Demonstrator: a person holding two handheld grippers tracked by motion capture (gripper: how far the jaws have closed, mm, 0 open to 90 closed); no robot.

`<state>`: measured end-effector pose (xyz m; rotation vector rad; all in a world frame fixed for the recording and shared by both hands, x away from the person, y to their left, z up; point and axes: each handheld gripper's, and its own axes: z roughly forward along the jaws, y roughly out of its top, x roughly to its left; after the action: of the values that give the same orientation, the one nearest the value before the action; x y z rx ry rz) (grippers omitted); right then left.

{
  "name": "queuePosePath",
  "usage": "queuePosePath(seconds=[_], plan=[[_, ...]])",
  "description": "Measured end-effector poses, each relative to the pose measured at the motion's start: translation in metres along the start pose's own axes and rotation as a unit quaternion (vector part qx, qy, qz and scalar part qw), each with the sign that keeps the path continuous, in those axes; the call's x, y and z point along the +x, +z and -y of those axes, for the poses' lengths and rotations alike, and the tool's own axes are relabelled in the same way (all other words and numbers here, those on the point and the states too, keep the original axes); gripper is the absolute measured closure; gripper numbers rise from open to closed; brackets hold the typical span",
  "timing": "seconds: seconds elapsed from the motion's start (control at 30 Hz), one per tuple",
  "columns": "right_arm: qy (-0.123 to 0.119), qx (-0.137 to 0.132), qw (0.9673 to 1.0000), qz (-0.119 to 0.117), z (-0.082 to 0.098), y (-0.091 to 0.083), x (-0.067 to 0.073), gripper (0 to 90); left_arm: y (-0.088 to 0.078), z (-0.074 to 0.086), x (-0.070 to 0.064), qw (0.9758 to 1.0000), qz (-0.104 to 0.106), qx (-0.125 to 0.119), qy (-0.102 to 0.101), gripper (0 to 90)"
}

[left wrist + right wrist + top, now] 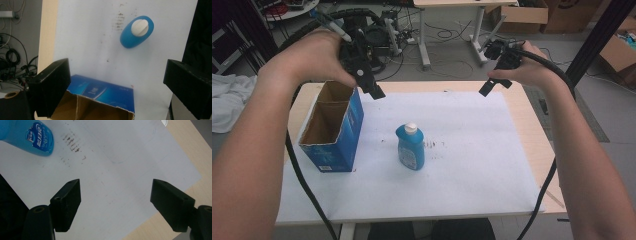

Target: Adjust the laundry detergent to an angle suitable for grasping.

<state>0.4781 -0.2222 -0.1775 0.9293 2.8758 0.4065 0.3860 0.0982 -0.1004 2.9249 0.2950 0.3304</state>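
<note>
A blue bottle (410, 147) with a white cap stands upright in the middle of the white sheet (472, 170). To its left stands a blue cardboard box (333, 130) with its top open and a divider inside. My left gripper (374, 90) hovers high over the box's far corner, jaws open with nothing between them; from its own camera the bottle (136, 31) and the box (102, 96) lie below. Held above the sheet's far right edge, my right gripper (492, 85) is open and empty, with the bottle (30, 137) at the upper left of its view.
The wooden table (532, 130) shows around the sheet, and its right edge (190, 152) appears in the right gripper view. Dark smudges (432, 145) mark the sheet beside the bottle. Cables, desks and cardboard boxes (522, 15) stand on the floor beyond the table.
</note>
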Motion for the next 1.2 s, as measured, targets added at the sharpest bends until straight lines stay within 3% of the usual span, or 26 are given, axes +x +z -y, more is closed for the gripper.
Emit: queuePosePath(seconds=[0.53, 0.77, 0.87, 0.9, 1.0, 1.2], plan=[[-0.007, -0.061, 0.998, -0.017, 0.017, -0.005, 0.009, 22.0, -0.001, 0.002, -0.003, 1.0, -0.003, -0.001, -0.002, 8.3], [-0.014, -0.093, 0.9952, -0.028, 0.024, -0.005, 0.023, 22.8, -0.001, 0.003, -0.005, 1.0, -0.005, -0.005, -0.002, 8.3], [-0.02, -0.127, 0.991, -0.035, 0.026, -0.002, 0.036, 23.5, 0.001, 0.004, -0.005, 1.0, -0.006, -0.003, -0.002, 8.3], [-0.02, -0.127, 0.991, -0.035, 0.026, -0.002, 0.036, 23.5, 0.001, 0.004, -0.004, 1.0, -0.005, 0.0, -0.003, 8.3], [-0.027, -0.134, 0.9905, -0.019, 0.025, 0.004, 0.048, 24.6, 0.003, 0.004, -0.005, 1.0, -0.005, 0.0, -0.005, 8.4], [-0.028, -0.152, 0.9879, -0.016, 0.025, 0.011, 0.063, 24.7, 0.002, 0.005, -0.005, 1.0, -0.006, 0.0, -0.005, 8.5]])
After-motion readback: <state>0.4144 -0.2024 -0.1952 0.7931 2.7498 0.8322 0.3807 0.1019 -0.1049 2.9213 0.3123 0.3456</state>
